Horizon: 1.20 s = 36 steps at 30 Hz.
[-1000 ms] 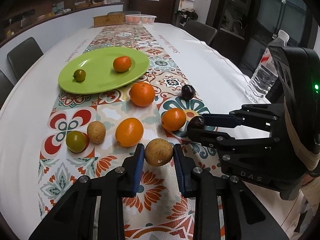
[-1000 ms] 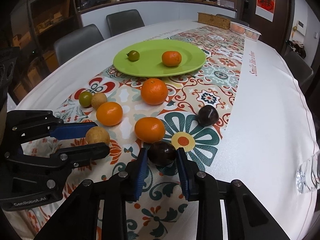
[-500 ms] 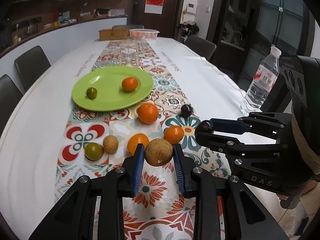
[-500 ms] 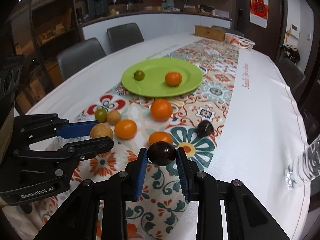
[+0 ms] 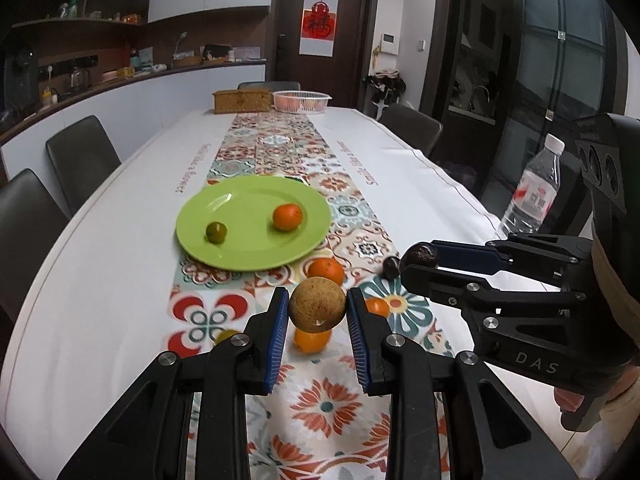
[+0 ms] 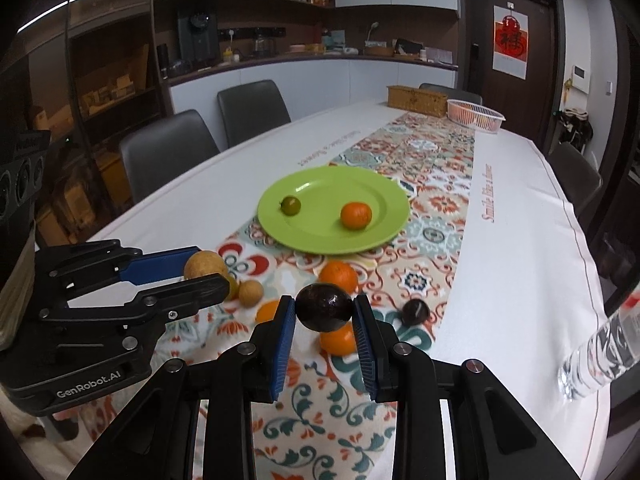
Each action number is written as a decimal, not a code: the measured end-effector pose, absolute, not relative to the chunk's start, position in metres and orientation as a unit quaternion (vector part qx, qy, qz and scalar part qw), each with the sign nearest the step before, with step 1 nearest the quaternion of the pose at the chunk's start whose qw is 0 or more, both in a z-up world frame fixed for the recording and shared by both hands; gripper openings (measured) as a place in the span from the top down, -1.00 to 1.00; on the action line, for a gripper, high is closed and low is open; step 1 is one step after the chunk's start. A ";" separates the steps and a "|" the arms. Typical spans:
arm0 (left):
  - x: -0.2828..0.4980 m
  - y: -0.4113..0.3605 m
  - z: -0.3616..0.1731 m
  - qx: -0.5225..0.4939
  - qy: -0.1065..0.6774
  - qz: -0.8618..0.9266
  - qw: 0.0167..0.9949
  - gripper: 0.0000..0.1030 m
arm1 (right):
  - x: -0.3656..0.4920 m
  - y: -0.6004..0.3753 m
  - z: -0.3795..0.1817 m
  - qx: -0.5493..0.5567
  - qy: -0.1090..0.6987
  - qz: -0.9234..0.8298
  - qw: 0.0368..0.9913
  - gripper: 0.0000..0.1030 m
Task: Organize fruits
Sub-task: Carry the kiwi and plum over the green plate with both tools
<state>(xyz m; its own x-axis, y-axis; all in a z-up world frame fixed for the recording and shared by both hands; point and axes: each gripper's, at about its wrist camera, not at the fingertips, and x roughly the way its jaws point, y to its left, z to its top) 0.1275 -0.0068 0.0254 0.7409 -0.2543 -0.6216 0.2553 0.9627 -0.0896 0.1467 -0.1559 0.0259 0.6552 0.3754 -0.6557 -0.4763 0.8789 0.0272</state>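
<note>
My left gripper [image 5: 317, 307] is shut on a round tan fruit [image 5: 317, 303], held in the air above the patterned runner. My right gripper [image 6: 324, 307] is shut on a dark purple fruit [image 6: 324, 306], also lifted; it shows in the left wrist view as well, dark fruit [image 5: 420, 257] at its tips. A green plate [image 5: 240, 248] farther along the table holds a small green fruit [image 5: 216, 232] and an orange [image 5: 287, 217]. Loose on the runner lie oranges [image 6: 339, 276], a tan fruit [image 6: 251, 293] and another dark fruit [image 6: 416, 312].
A clear water bottle [image 5: 532, 192] stands by the table's right edge. At the far end sit a wicker box [image 5: 242, 101] and a white basket [image 5: 302, 101]. Grey chairs [image 5: 82, 156] line the left side.
Both grippers rose from the tablecloth with their fruits still clamped, and both views tilted up, so the plate and loose fruits now sit lower and smaller.
</note>
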 end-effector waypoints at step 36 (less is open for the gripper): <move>0.270 0.050 0.006 0.004 0.355 -0.119 0.927 0.43 | 0.285 -0.095 0.022 -0.074 0.355 0.226 0.904 0.41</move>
<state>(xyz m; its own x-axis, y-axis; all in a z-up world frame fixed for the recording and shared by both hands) 0.2697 0.0501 0.0056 0.7194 -0.2173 -0.6597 0.2230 0.9718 -0.0769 0.2854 -0.0953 0.0219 0.6461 0.3566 -0.6748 -0.4613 0.8868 0.0270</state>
